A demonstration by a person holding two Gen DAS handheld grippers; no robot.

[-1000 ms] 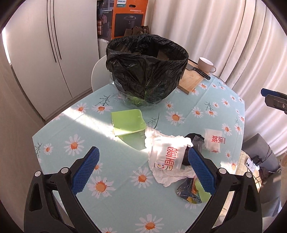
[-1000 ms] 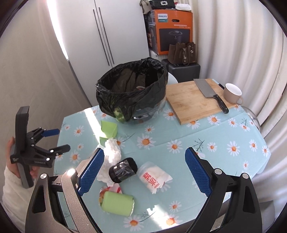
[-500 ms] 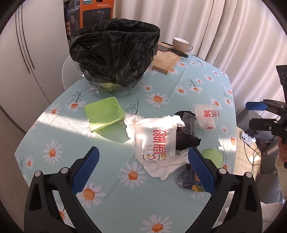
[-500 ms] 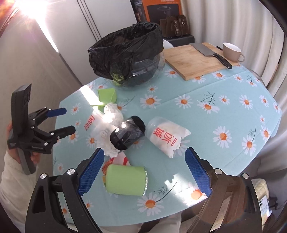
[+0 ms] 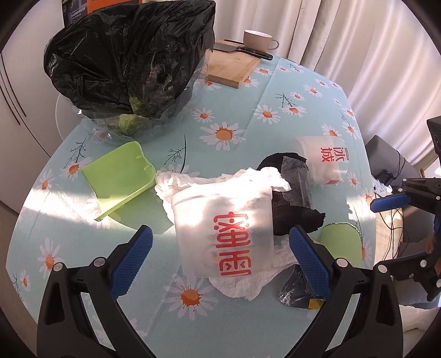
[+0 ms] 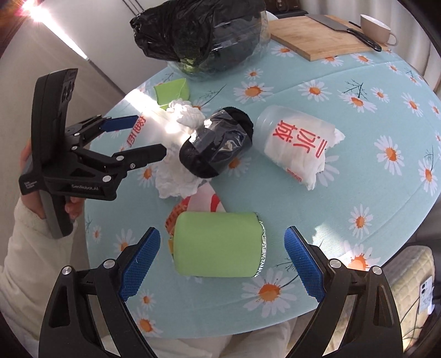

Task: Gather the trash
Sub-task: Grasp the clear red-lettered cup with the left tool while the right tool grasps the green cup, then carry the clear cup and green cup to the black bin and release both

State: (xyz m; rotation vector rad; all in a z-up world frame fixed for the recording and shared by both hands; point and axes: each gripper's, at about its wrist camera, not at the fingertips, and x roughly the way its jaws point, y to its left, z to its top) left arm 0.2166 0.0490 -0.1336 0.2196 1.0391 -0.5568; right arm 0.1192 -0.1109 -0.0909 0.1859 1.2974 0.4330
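Trash lies on the daisy tablecloth (image 5: pixel 248 110) in front of a black bin bag (image 5: pixel 132 55) (image 6: pixel 198 30). My left gripper (image 5: pixel 220 247) (image 6: pixel 143 137) is open above a clear cup with red characters (image 5: pixel 226 228) that rests on crumpled white tissue (image 5: pixel 193 179). My right gripper (image 6: pixel 222 242) (image 5: pixel 386 231) is open over a green foil-lidded cylinder (image 6: pixel 217 245) lying on its side. Neither touches anything. Between them lie a black wrapped bundle (image 6: pixel 217 148), a second red-lettered cup (image 6: pixel 295 146), a green tray (image 5: pixel 118 176) and a snack wrapper (image 6: pixel 201 203).
A wooden cutting board (image 6: pixel 319 35) with a cleaver (image 6: pixel 341 24) and a mug (image 6: pixel 374 27) sits at the far side. Curtains (image 5: pixel 358 41) hang behind the table. A person's hand in a white sleeve (image 6: pixel 30 247) holds the left gripper. The table's near edge (image 6: pixel 220 327) is close below.
Both grippers have come down toward the table and tilted further down. The trash now looks larger, with the red-lettered cup under the left gripper and the green cylinder under the right.
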